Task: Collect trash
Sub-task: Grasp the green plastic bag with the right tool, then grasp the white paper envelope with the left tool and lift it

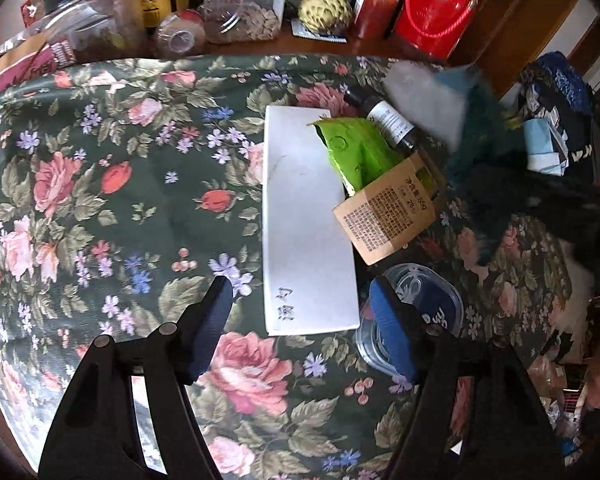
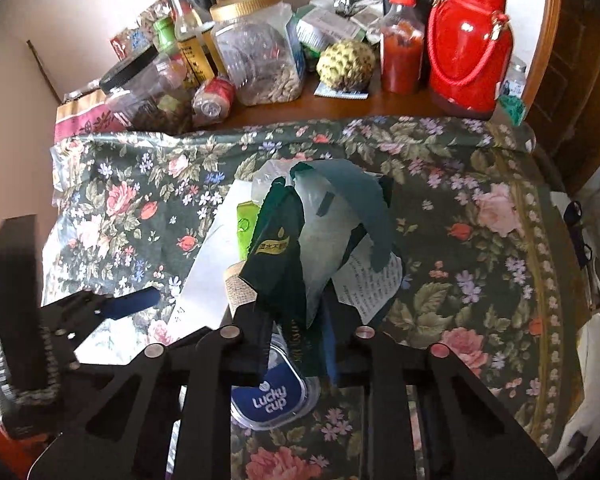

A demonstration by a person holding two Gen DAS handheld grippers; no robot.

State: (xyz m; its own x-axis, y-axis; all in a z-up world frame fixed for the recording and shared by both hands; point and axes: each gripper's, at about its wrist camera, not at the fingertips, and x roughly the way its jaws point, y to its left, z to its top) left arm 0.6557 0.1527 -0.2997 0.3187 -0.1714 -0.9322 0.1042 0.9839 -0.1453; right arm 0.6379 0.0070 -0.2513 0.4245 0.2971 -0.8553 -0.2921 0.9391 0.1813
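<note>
The right claw [image 2: 296, 344] is clamped on a dark green wrapper [image 2: 284, 248] at frame centre, lifted above the floral table [image 2: 480, 240], while the left claw [image 1: 304, 320] hangs apart and empty — a thin pinch, so the wrapper could slip free.

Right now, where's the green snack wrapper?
In the left wrist view the green snack wrapper lies right of centre on the white envelope, between the dark bottle and the brown paper packet, ahead of the open left gripper.
</note>
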